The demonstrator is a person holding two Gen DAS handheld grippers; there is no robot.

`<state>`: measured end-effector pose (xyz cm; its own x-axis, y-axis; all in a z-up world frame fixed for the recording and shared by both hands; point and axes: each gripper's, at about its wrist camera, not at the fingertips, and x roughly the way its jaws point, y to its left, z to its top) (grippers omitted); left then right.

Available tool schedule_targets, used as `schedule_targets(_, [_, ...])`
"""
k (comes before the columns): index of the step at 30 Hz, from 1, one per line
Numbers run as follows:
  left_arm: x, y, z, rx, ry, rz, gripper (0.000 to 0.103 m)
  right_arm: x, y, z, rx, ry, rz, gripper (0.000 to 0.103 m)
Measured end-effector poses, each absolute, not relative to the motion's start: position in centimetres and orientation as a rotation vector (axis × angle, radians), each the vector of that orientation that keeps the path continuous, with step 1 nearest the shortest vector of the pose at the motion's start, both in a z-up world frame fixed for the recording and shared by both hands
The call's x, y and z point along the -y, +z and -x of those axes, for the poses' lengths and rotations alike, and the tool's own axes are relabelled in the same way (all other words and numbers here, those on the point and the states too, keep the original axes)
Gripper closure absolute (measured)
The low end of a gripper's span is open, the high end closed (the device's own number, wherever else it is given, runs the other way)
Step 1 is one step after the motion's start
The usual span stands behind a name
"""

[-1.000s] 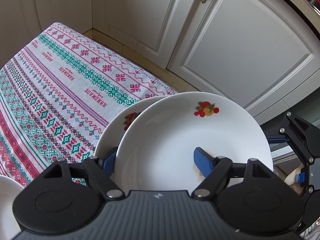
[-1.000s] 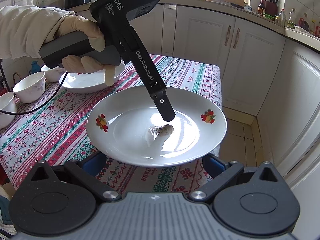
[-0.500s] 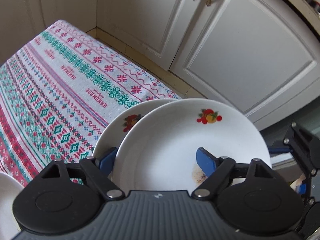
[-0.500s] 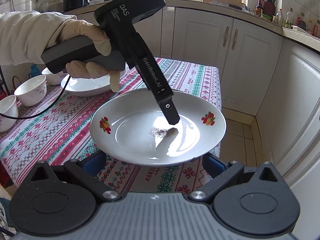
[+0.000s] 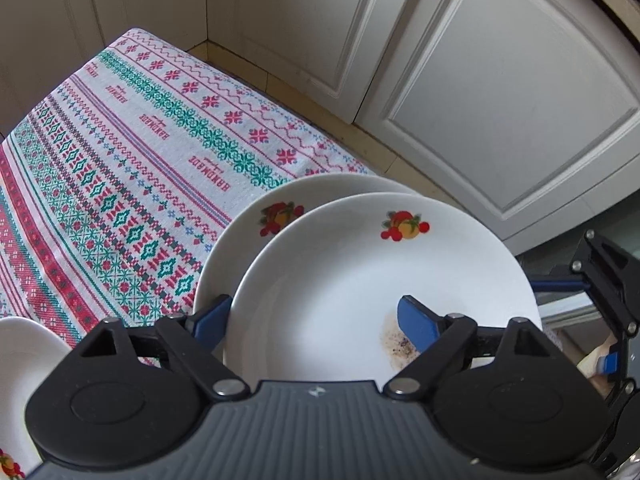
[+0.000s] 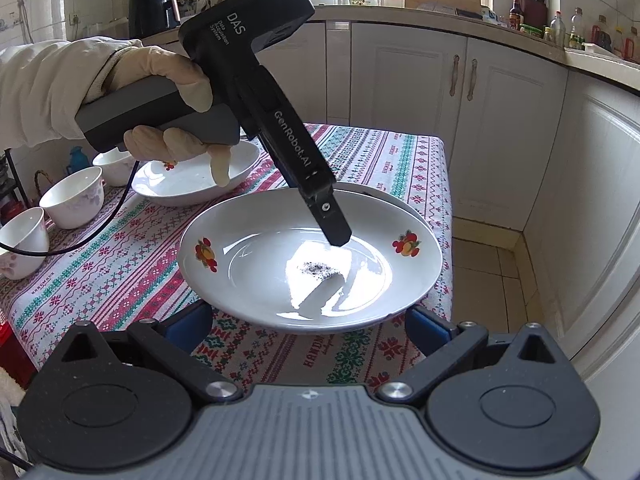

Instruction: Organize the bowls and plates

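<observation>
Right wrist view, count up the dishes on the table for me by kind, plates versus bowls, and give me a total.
Plates: 3, two stacked and one behind
Bowls: 3, in a row at the left edge
Total: 6

Glazed white ceramic plate with fruit decals: glossy, mirror-bright, dulled by a gritty dark residue just below the left gripper's tip. Woven red-and-green patterned tablecloth: matt, coarse-textured. Black plastic gripper body: matt; blue finger pads smooth. Cream glove: soft-looking cloth.
</observation>
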<state>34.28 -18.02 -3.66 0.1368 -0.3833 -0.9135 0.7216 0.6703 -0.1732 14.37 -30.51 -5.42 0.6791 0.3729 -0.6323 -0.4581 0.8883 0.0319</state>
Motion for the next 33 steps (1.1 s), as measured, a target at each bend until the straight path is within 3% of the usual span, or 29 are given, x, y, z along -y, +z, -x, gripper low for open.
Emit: schedule_targets(33, [15.3,-1.7,-32.8,-1.115,-0.747,-0.327,0.013,30.2,-5.6,-14.3,-0.648,0.476,0.097,0.000])
